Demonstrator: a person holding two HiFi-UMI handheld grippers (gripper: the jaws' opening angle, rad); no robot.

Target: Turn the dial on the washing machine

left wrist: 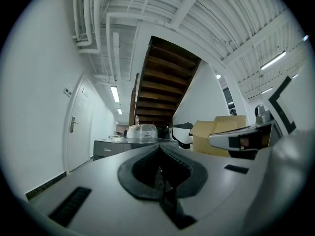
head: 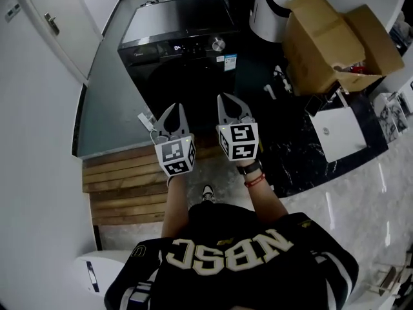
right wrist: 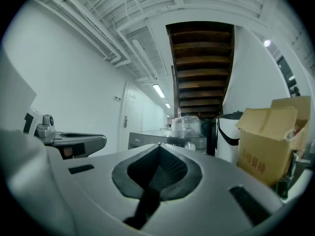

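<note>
The black washing machine [head: 177, 57] stands ahead of me, seen from above, with its silver dial [head: 219, 43] on the front panel beside a lit display. Both grippers hover side by side in front of it, well short of the panel. My left gripper [head: 173, 108] is shut with nothing in it, as is my right gripper [head: 226, 98]. In the right gripper view the jaws meet at the right gripper [right wrist: 158, 146], and the dial [right wrist: 190, 145] shows small beyond them. In the left gripper view the left gripper [left wrist: 158, 146] is closed, with the washing machine [left wrist: 114, 144] far off.
An open cardboard box [head: 335, 41] sits to the right of the machine, with a white bin [head: 271, 5] behind it. A white door [head: 51, 24] is on the left. Wooden steps [head: 122, 179] lie under my left arm. A clear plastic bundle [right wrist: 187, 124] rests on the machine's top.
</note>
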